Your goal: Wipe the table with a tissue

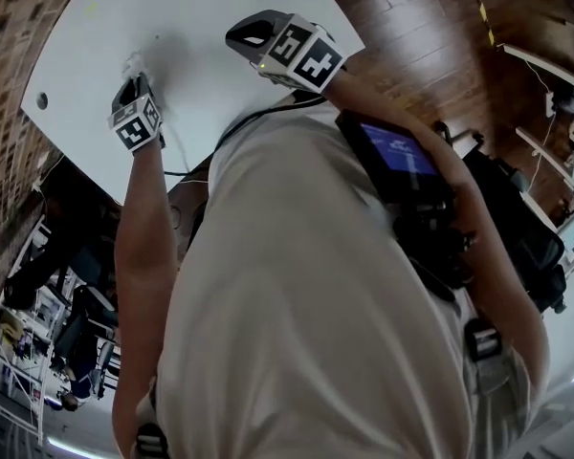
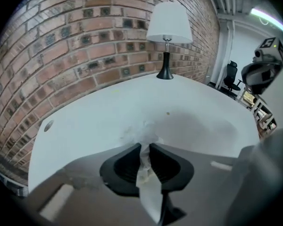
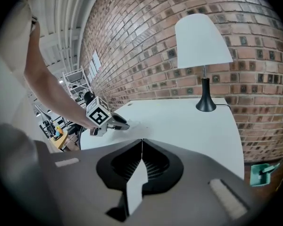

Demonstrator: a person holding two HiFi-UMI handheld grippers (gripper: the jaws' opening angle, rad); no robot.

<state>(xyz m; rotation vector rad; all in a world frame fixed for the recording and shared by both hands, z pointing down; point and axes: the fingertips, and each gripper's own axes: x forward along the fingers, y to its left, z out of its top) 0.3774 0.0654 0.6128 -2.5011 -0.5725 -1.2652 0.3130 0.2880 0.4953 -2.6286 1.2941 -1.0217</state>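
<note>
Head view: your left tongs are at about 10 o'clock on the white bench, with the tissue at their tip. Your right tongs hang over the bench at 12 o'clock.
Left gripper view: jaws pinching the tissue, with the crumpled wad poking out ahead onto the bench. There's a lamp at 12 o'clock by the brick wall.
Right gripper view: your right tongs are pressed together. Left tongs off at 9 o'clock, lamp at 1 o'clock.
</note>
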